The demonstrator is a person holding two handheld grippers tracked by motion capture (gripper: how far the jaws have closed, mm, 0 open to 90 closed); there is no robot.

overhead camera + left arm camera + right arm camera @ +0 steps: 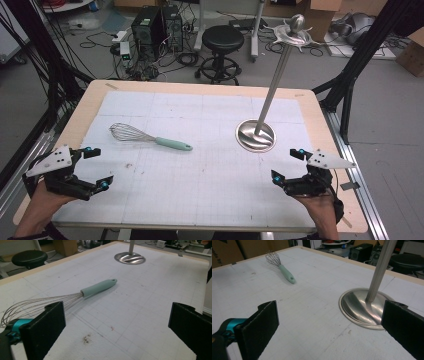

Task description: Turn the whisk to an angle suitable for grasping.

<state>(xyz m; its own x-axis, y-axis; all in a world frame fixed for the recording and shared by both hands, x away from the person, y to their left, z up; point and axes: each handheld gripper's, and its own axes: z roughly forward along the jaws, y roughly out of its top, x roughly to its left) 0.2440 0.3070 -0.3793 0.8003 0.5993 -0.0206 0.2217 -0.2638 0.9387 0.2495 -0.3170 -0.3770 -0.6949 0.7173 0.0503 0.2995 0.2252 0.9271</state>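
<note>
On the table's white gridded mat [200, 150], seen from the high view, a whisk [150, 137] is lying flat toward the left edge, its wire end pointing left and its green handle pointing toward the middle, while a metal stand [256, 134] with a round base and a tall leaning pole is sitting toward the right edge. The left gripper [96, 167] is hovering near the front left corner with its jaws spread wide and holding nothing, and the right gripper [288, 164] is hovering near the front right corner, just in front of the stand's base, equally wide and empty. Along the left gripper view, the whisk [75, 293] is lying ahead of the open jaws, its wires nearest and apart from them, and the stand's base [130, 258] is sitting farther off. Along the right gripper view, the stand [364, 306] is rising just beyond the open jaws, untouched, and the whisk [283, 268] is resting well away toward the far edge. Judging from this, the work is only beginning: nothing is being gripped yet, and picking up the whisk, probably to hang it on the stand, is all left.
</note>
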